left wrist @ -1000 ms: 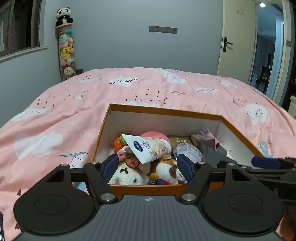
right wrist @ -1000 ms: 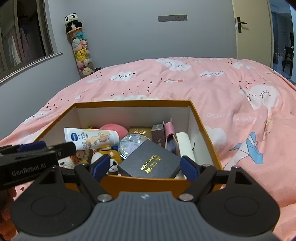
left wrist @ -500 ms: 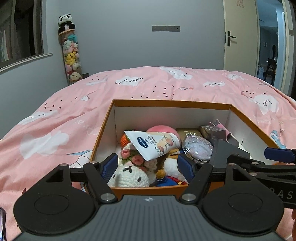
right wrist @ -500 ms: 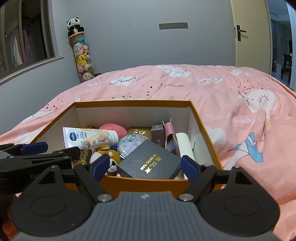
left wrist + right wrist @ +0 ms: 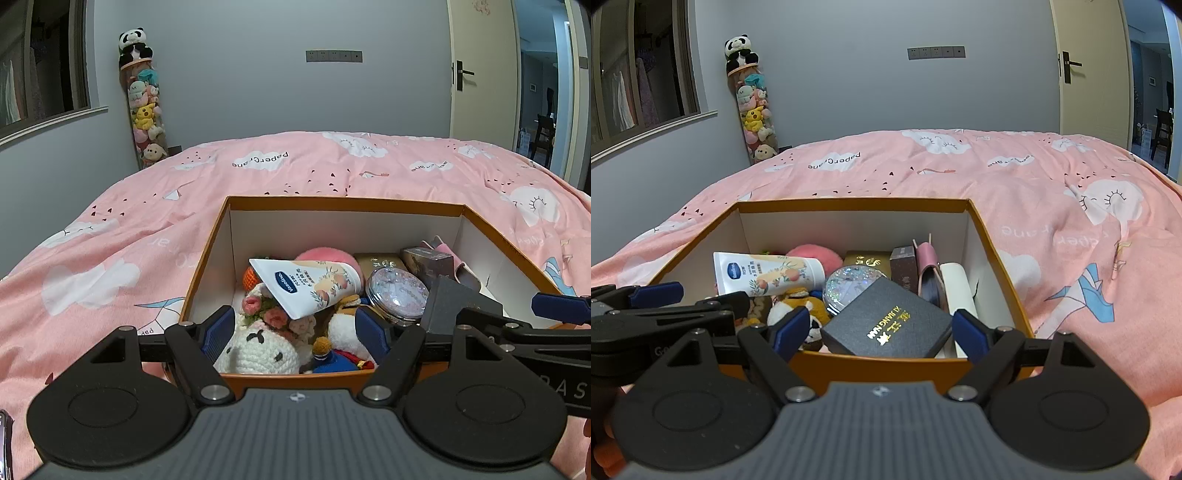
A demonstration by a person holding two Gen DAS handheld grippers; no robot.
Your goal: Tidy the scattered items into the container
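Note:
An orange box [image 5: 343, 201] with white inner walls sits on the bed, also in the right wrist view [image 5: 849, 205]. Inside lie a white lotion tube [image 5: 310, 286] [image 5: 768, 273], a black gift box [image 5: 890, 323] [image 5: 454, 302], a glittery round globe [image 5: 397, 291] [image 5: 849, 282], a white crochet plush [image 5: 258, 350], a pink ball [image 5: 812, 253] and other small things. My left gripper [image 5: 295, 330] hovers open over the box's near left edge, holding nothing. My right gripper [image 5: 881, 330] hovers open over the near right edge. The black gift box rests below it, untouched.
A pink duvet [image 5: 110, 258] with cloud prints surrounds the box on all sides. A tall clear tube of plush toys [image 5: 146, 110] topped by a panda stands in the far left corner. A door [image 5: 480, 74] is at the far right.
The left wrist view has swung slightly and the box now looks level. Both grippers stay open, and the items in the box lie as before.

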